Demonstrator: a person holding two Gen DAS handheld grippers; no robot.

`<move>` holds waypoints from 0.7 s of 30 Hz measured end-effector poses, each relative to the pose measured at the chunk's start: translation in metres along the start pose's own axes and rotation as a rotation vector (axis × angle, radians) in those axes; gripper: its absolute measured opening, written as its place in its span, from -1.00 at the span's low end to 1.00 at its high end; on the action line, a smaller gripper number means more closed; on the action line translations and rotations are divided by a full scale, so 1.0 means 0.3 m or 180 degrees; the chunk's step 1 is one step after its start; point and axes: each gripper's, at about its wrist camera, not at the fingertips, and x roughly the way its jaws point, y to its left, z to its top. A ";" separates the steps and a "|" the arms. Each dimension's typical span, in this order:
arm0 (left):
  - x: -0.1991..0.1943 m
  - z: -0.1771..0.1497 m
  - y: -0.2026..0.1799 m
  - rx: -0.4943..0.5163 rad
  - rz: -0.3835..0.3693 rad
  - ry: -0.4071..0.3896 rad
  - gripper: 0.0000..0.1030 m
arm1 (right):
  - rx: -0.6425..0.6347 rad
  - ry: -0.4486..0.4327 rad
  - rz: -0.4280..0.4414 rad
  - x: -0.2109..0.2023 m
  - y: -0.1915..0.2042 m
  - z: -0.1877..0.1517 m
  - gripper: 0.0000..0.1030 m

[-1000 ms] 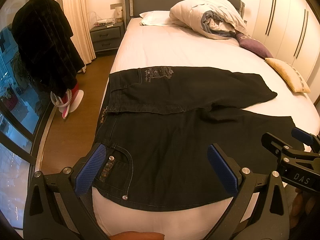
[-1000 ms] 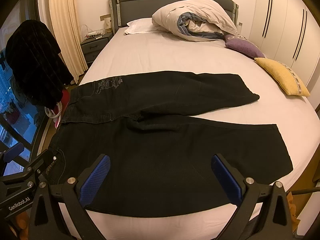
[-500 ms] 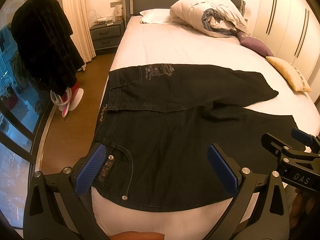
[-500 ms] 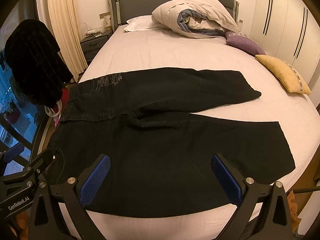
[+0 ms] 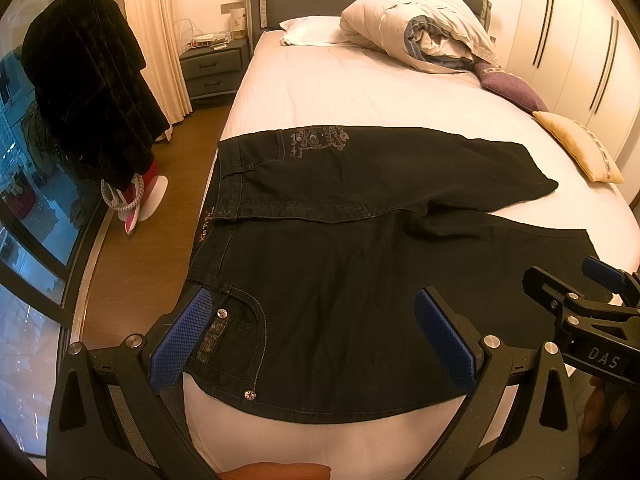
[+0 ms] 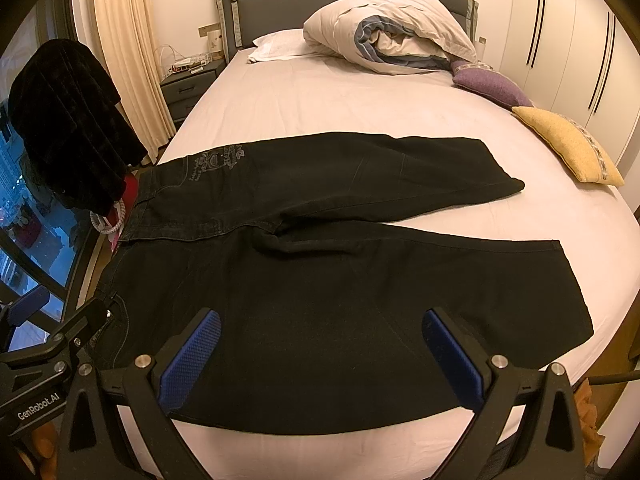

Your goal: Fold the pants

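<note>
Pants [image 5: 340, 264] lie flat beyond both gaping grippers.

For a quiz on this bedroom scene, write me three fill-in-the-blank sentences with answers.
1. The black pants lie spread on the ____.
2. Both the left gripper and the right gripper are ____.
3. Beside the purple cushion lies a ____ cushion.

Answers: bed; open; yellow
</note>
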 end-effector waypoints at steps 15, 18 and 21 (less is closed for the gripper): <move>0.074 0.027 0.015 0.0098 0.0039 0.0055 1.00 | -0.0109 0.0108 0.0171 0.074 -0.008 0.020 1.00; 0.128 0.079 0.016 0.0430 0.0093 0.0021 1.00 | -0.0304 0.0056 0.0528 0.104 -0.030 0.086 1.00; 0.194 0.161 0.046 0.0625 0.0057 -0.0098 1.00 | -0.0634 -0.0031 0.0960 0.137 -0.042 0.183 1.00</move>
